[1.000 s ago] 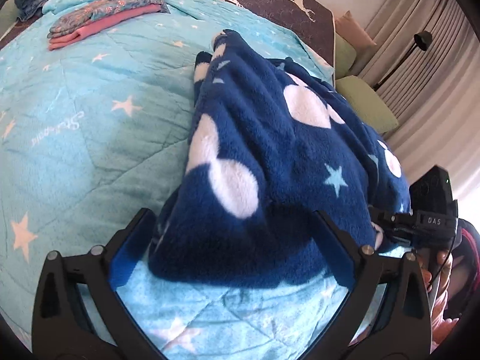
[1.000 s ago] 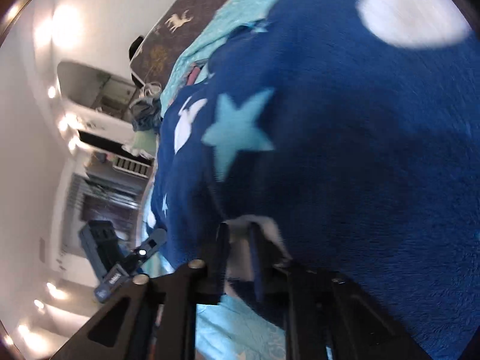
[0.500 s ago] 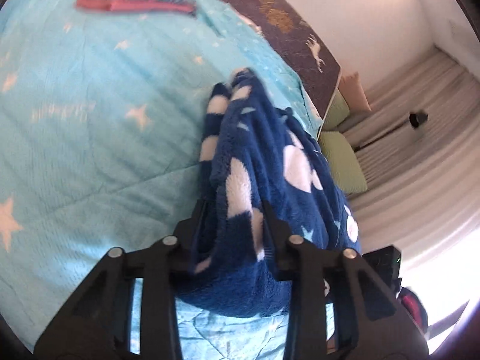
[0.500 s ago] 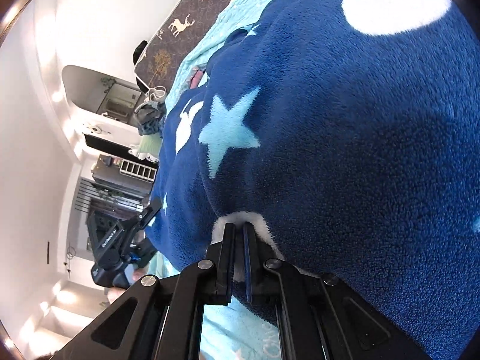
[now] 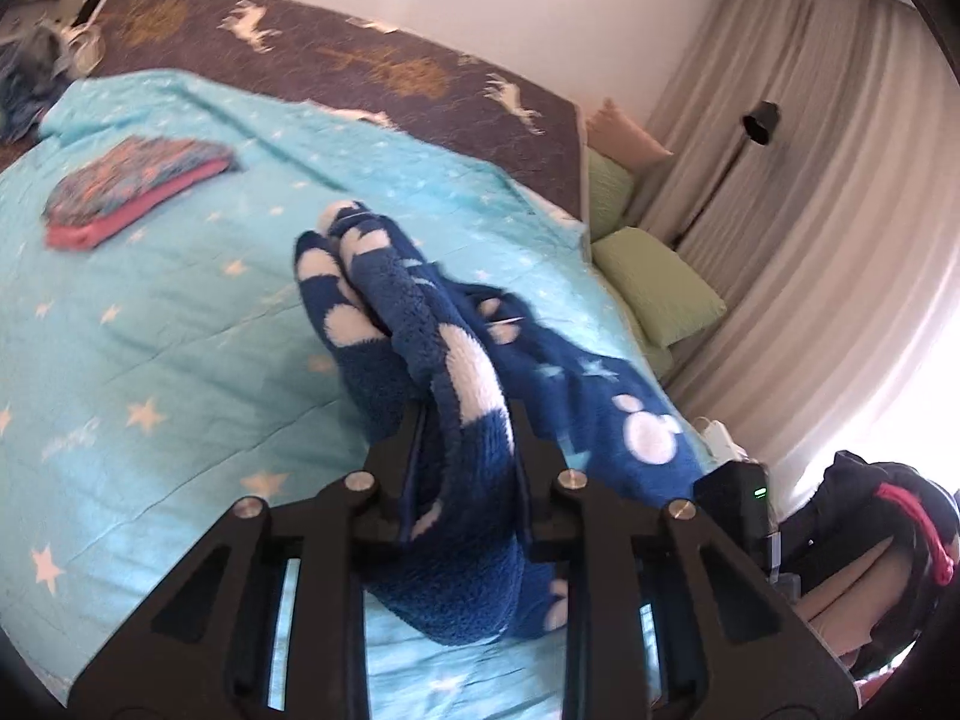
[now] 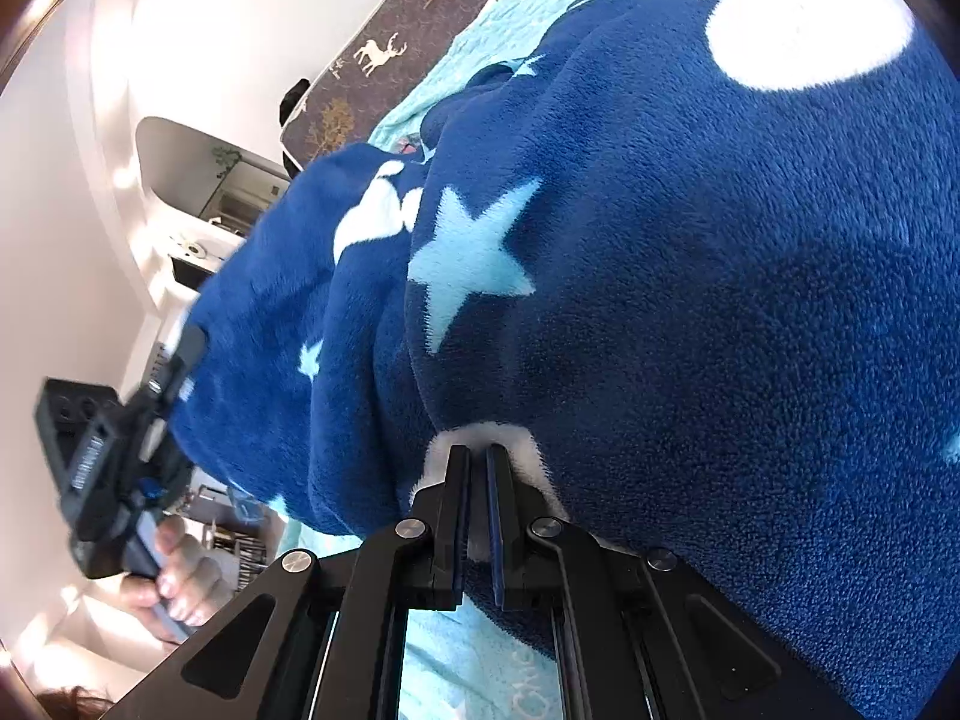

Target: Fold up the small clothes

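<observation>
- The blue fleece garment point(image 5: 456, 372), with white dots and pale stars, lies bunched on the turquoise bed cover point(image 5: 150, 360), its near edge lifted off the cover.
- The left gripper point(image 5: 468, 420) has a thick fold of the garment between its jaws, which are closing on it.
- The right gripper point(image 6: 477, 456) is clenched on a white patch at the garment's hem, jaws nearly together.
- A folded pink and patterned pile point(image 5: 135, 195) sits on the cover, well apart from the garment.
- Green cushions point(image 5: 654, 285) lie beside the bed cover, near the curtains point(image 5: 810, 180).
</observation>
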